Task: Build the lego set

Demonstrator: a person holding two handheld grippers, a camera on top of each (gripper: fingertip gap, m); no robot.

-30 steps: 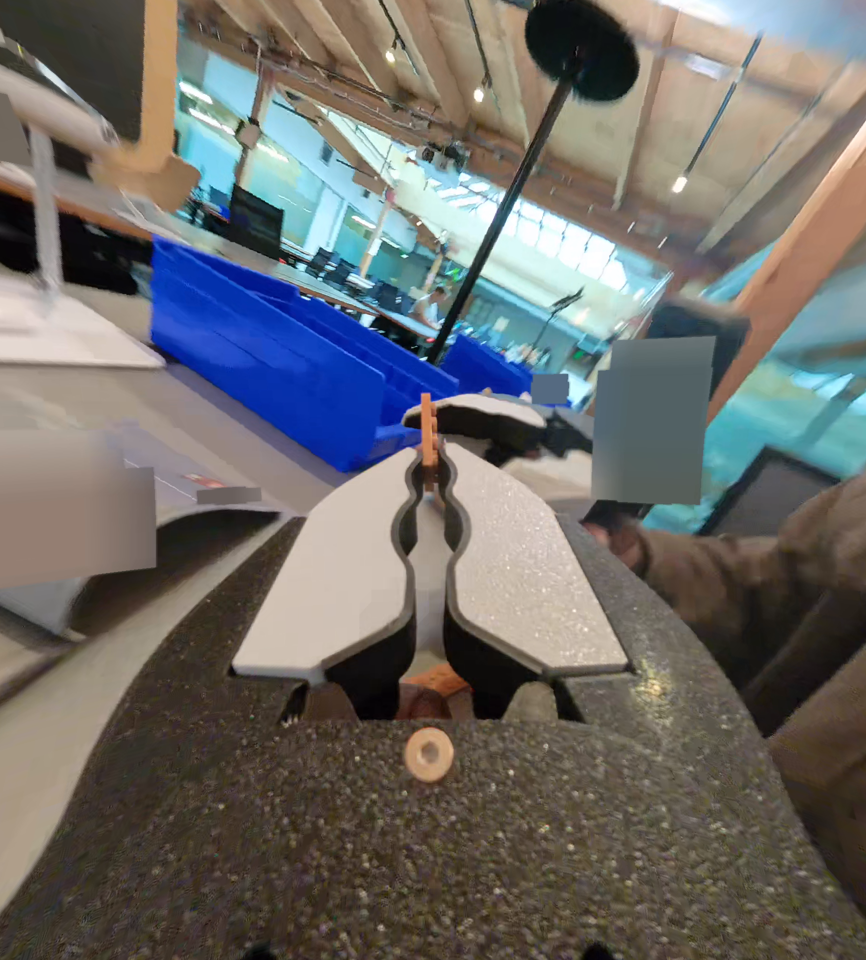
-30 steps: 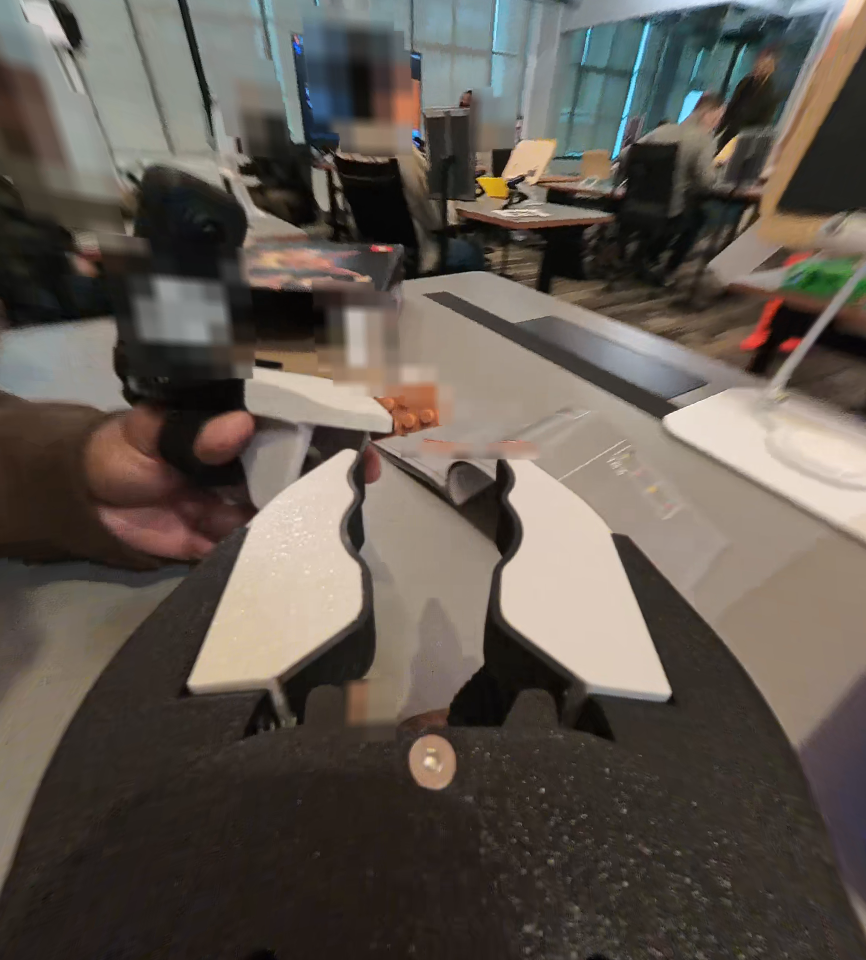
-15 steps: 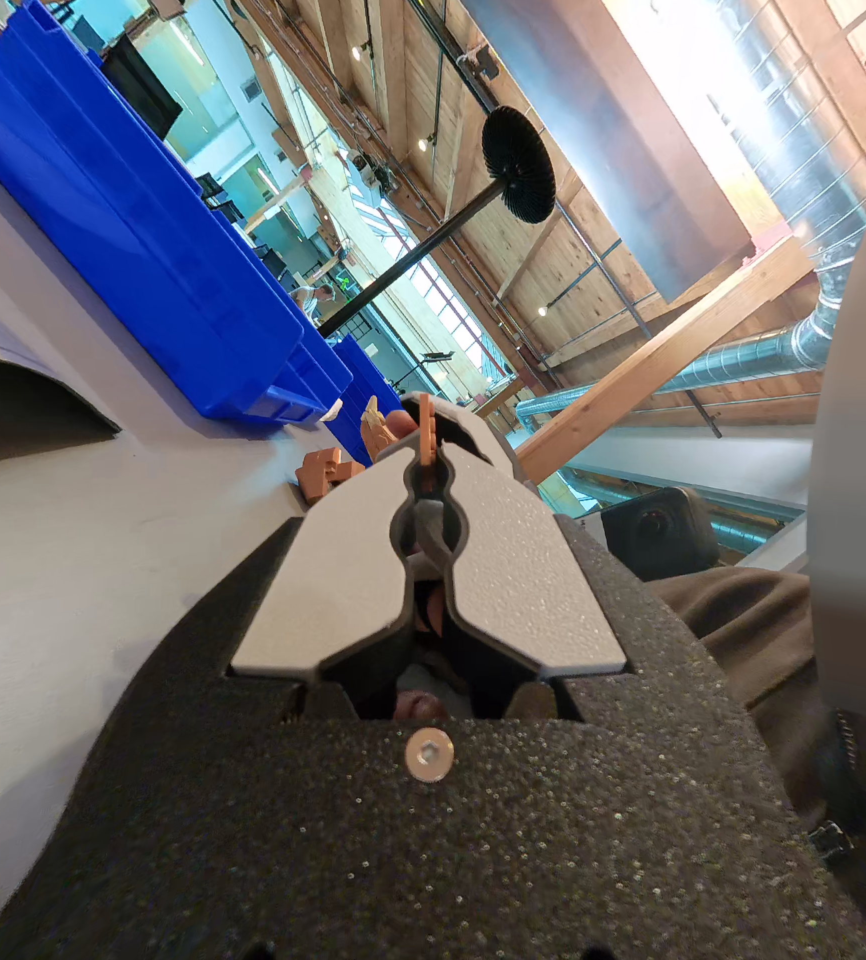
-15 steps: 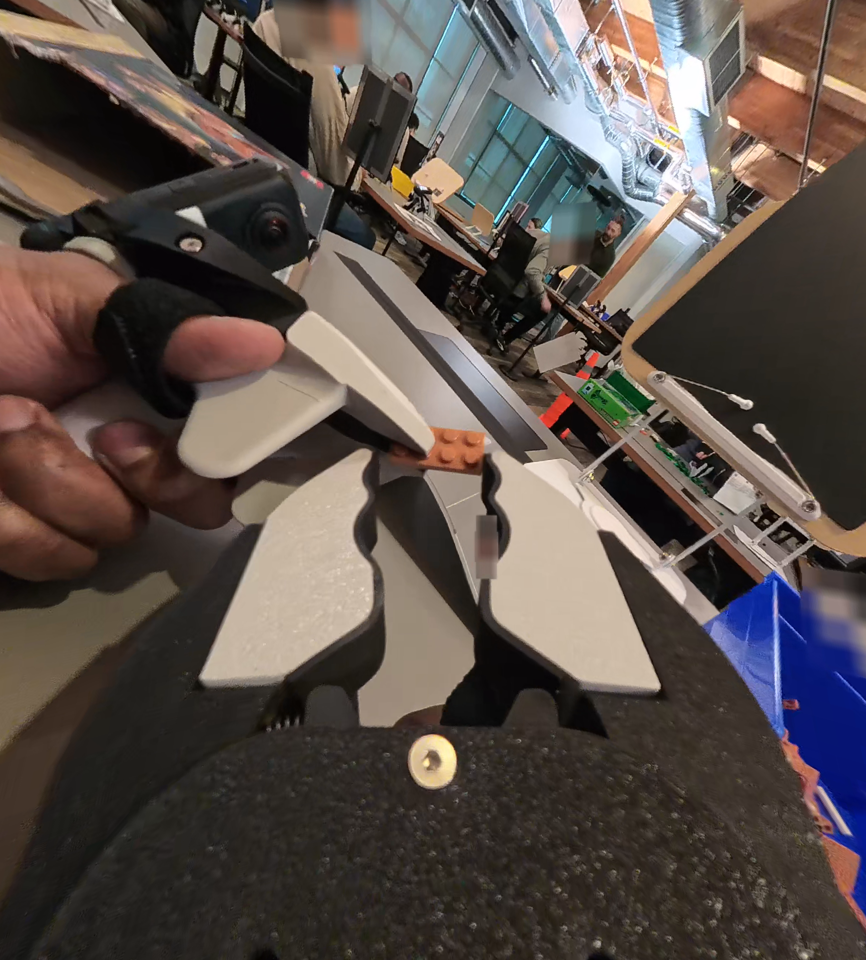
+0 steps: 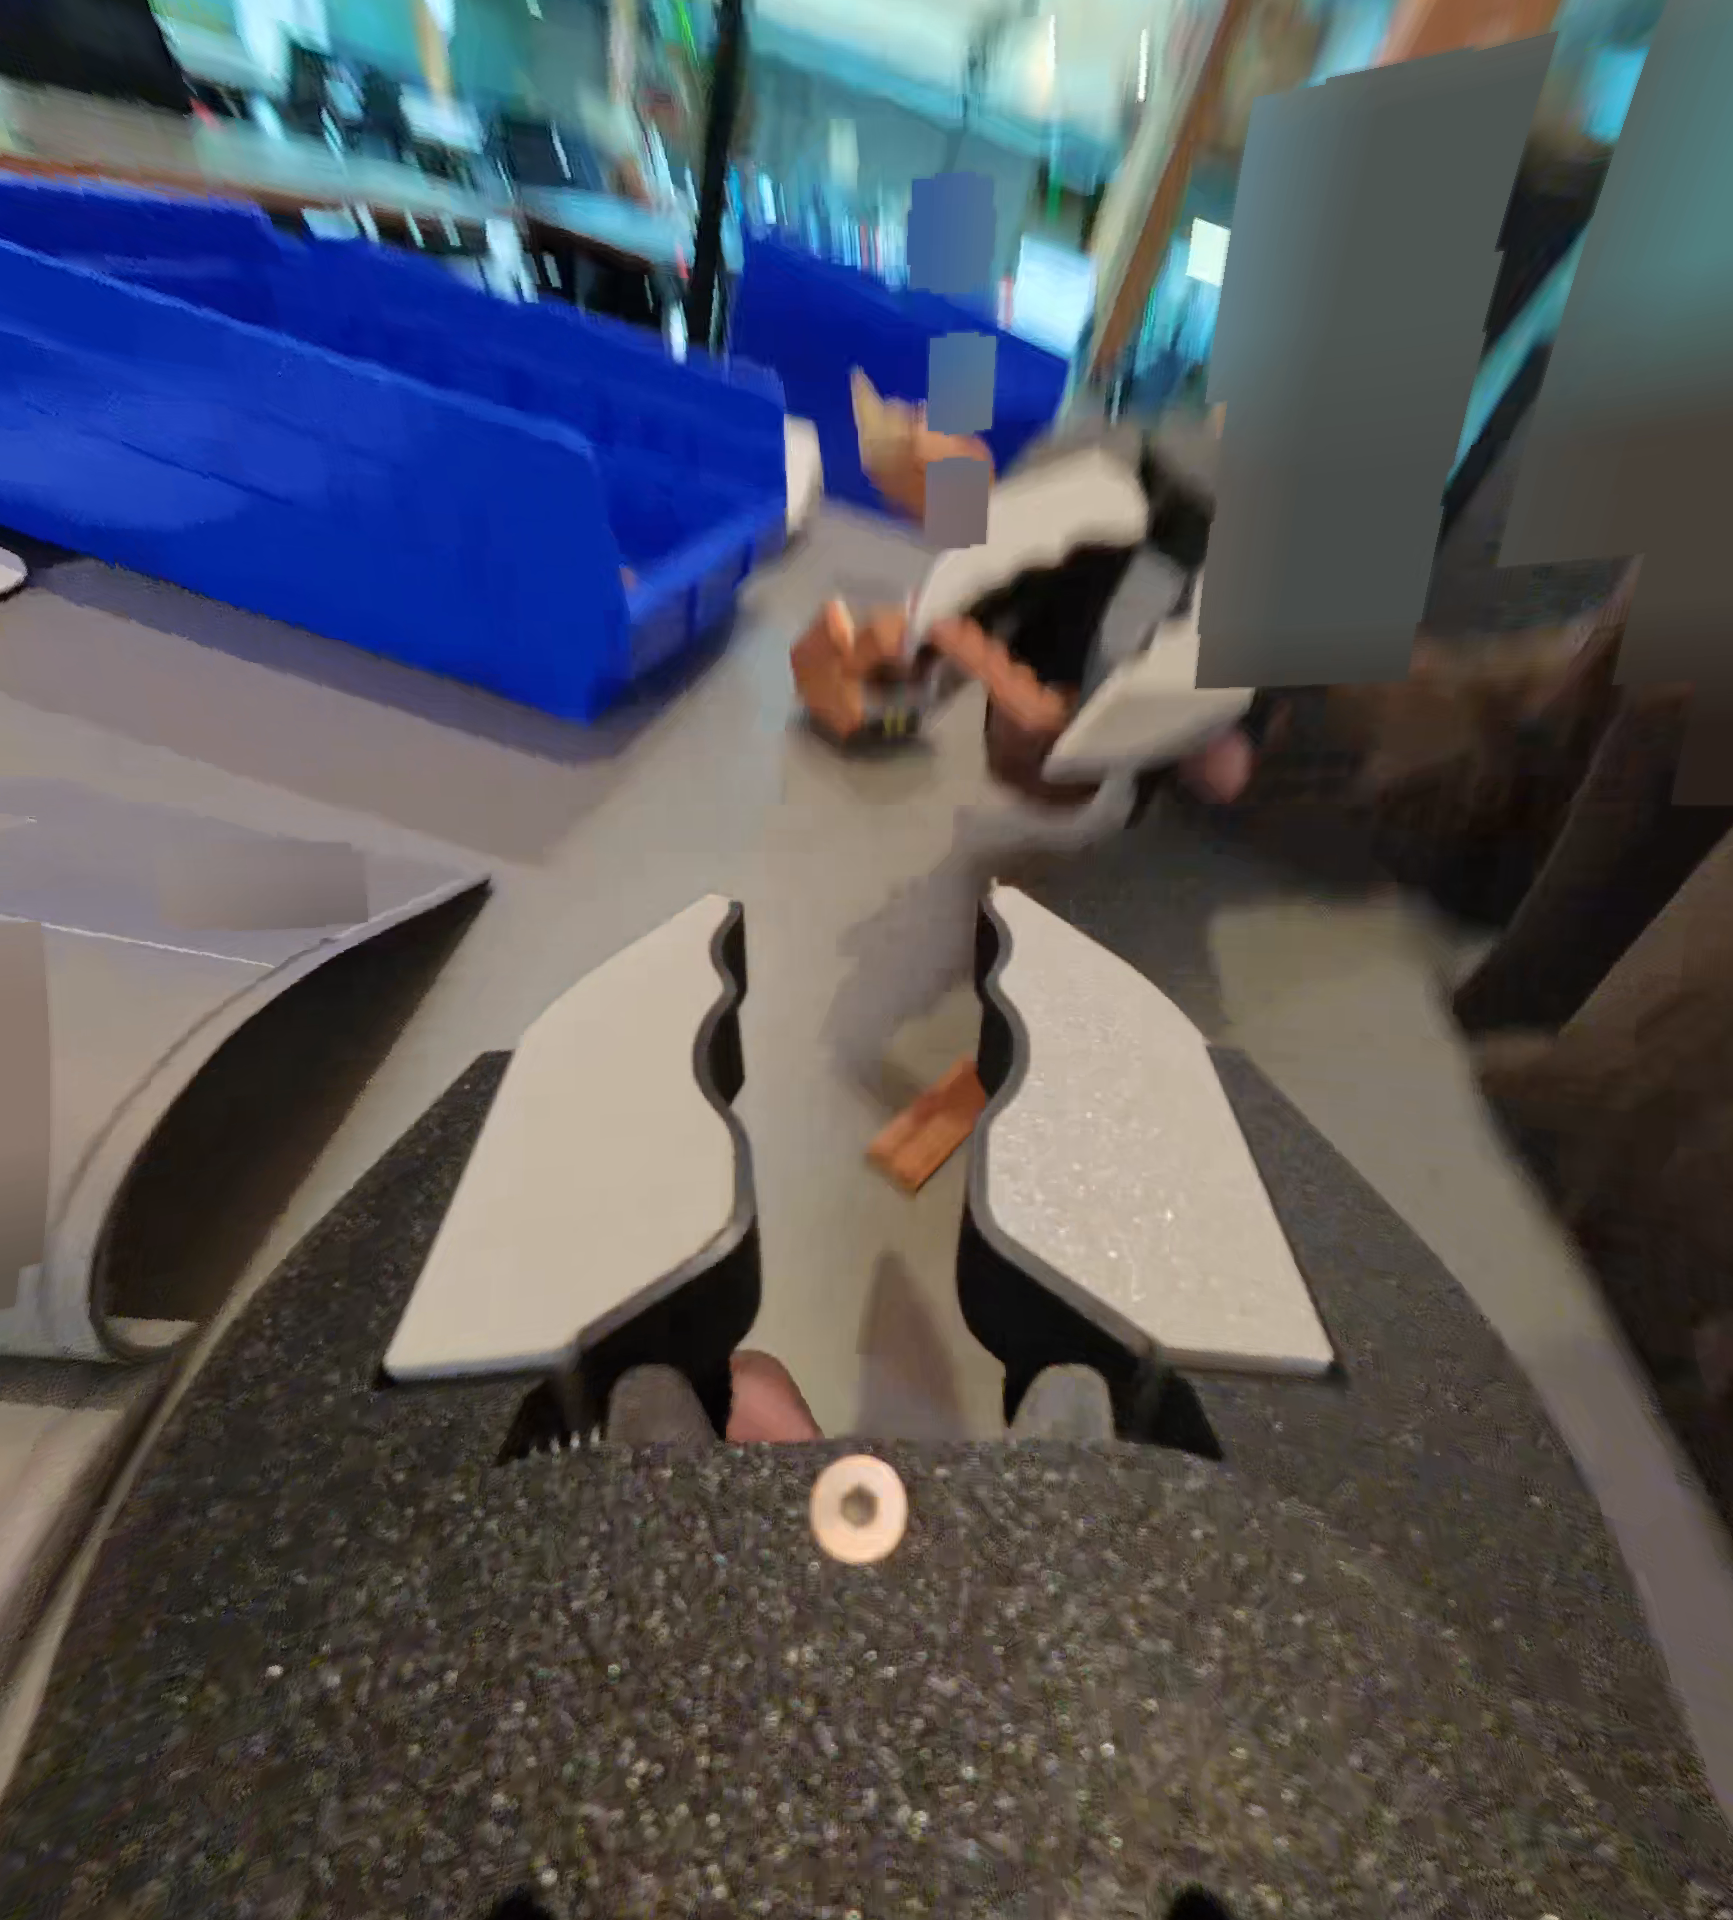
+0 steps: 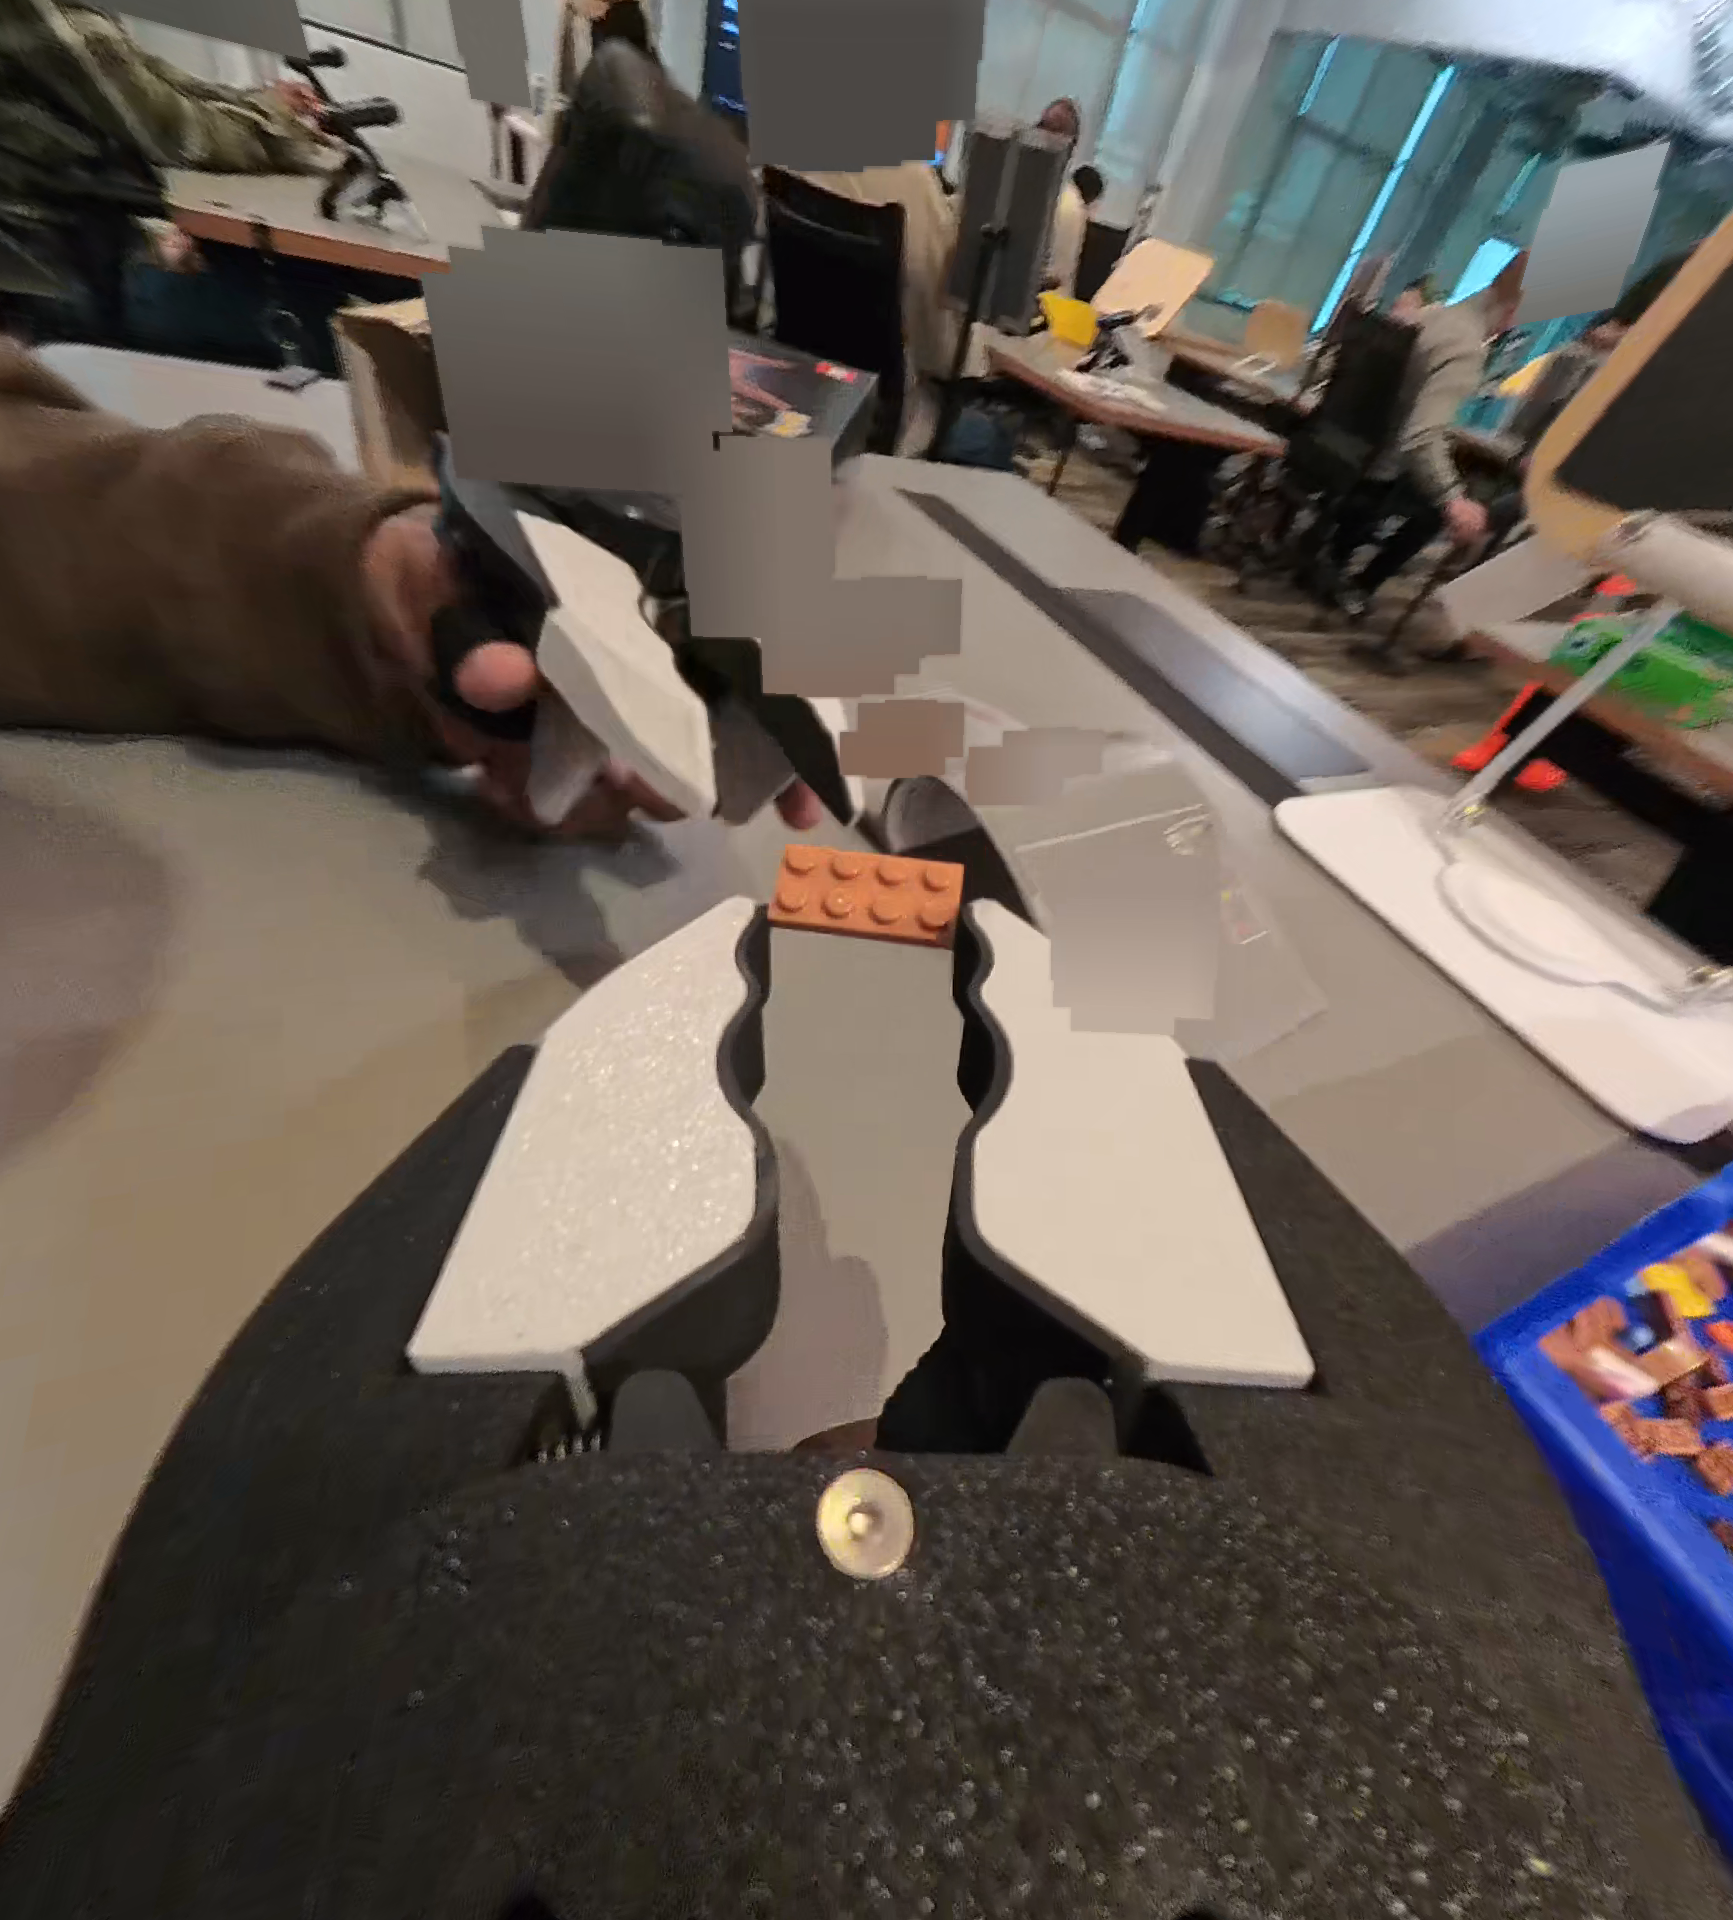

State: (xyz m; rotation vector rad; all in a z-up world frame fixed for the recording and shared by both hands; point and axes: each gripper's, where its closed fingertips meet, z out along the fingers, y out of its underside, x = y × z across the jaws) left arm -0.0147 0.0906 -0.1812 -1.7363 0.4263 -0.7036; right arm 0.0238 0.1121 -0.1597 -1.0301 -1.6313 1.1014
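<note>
Now both claws gape empty: right gripper [image 6: 862, 925] just short of the orange plate [image 6: 867, 894], left gripper [image 5: 857, 935] over it, blue bin [image 6: 1672, 1455] at the table's [image 6: 218, 1039] right edge.

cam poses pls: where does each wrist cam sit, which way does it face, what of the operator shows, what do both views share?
Left wrist view: sits behind the open left gripper, facing low across the grey table toward the blue bin and the right gripper; a brown sleeve shows.
Right wrist view: sits behind the open right gripper, facing the left gripper and its hand, with the office behind.
Shared: the orange plate, the table, each other's gripper.
</note>
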